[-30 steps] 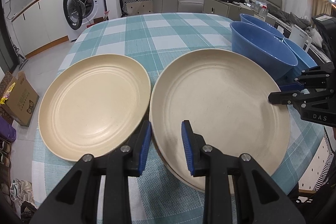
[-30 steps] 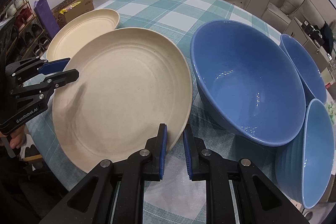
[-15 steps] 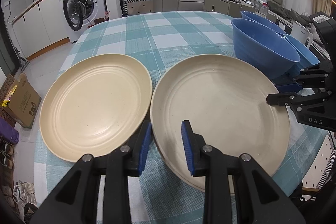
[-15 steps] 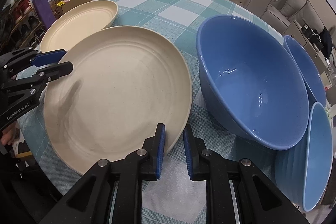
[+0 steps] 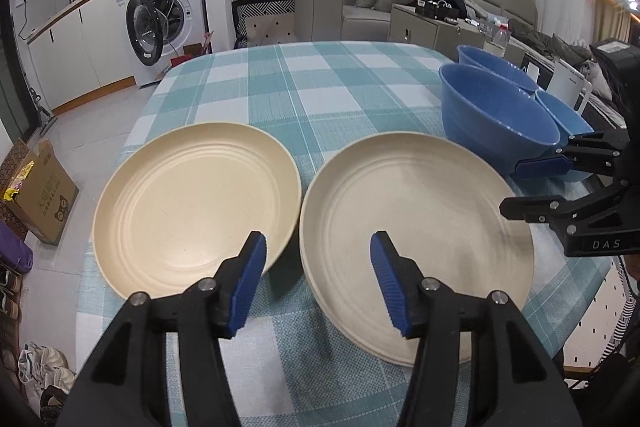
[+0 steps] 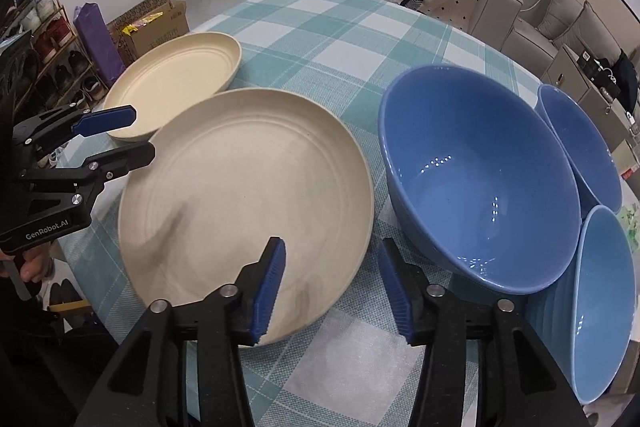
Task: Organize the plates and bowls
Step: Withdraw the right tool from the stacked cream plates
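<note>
The table, under a teal check cloth, carries everything. On its right side stand three blue bowls: the big bowl nearest the plates, a far bowl behind it, and a near bowl tilted against its right side. They touch one another but are not nested.

To their left lies the right plate; a second rim shows under its near edge, so it looks like the top of a small stack. The left plate sits alone just beside it, the rims close but apart.

The left gripper hovers at the near edge, over the gap between the two plates. Its jaws have just been opening and now stand spread, with nothing pinched; the right plate's left rim lies in the space between them, unpressed. The right gripper hovers at the right plate's near right rim. Its jaws have likewise just been opening and are spread, astride that rim without gripping it.

By my reading, the step in hand is letting go of the right plate onto the stack. Next, the left plate most likely wants taking by its rim, lifting clear, and setting squarely on the stack; then the bowls need nesting.
</note>
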`<move>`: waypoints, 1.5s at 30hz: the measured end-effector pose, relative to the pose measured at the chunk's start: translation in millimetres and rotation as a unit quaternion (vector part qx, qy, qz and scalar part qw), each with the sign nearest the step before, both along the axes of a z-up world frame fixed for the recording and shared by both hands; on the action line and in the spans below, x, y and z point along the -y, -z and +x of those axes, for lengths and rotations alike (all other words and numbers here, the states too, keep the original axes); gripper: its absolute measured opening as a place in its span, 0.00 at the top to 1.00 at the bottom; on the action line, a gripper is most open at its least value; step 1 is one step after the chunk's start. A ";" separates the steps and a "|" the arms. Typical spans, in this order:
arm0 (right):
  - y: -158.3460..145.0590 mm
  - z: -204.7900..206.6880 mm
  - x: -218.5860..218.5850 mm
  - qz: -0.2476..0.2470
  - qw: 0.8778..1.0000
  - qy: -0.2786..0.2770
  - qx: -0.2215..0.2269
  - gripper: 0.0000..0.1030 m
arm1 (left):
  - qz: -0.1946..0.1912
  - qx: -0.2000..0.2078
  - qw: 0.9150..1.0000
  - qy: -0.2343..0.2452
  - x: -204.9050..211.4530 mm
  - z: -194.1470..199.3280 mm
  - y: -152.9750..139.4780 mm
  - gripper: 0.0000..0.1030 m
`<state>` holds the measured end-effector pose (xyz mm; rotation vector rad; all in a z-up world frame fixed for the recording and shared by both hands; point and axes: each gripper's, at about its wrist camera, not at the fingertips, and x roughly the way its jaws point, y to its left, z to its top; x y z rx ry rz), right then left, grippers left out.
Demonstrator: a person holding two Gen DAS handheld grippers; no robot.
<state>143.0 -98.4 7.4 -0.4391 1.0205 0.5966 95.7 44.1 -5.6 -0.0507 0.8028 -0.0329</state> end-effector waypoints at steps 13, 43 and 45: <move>-27.3 -4.9 -17.0 0.053 0.998 -0.020 0.020 0.15 | 0.007 0.034 0.999 -0.039 -23.8 -9.6 -25.8 0.20; -82.6 13.1 -70.1 0.128 0.989 -0.030 0.062 0.01 | -0.004 0.088 0.986 -0.139 -102.9 -32.5 -54.6 0.00; -85.0 15.1 -72.7 0.131 0.989 -0.028 0.064 0.01 | -0.009 0.086 0.986 -0.141 -106.7 -32.1 -54.4 0.00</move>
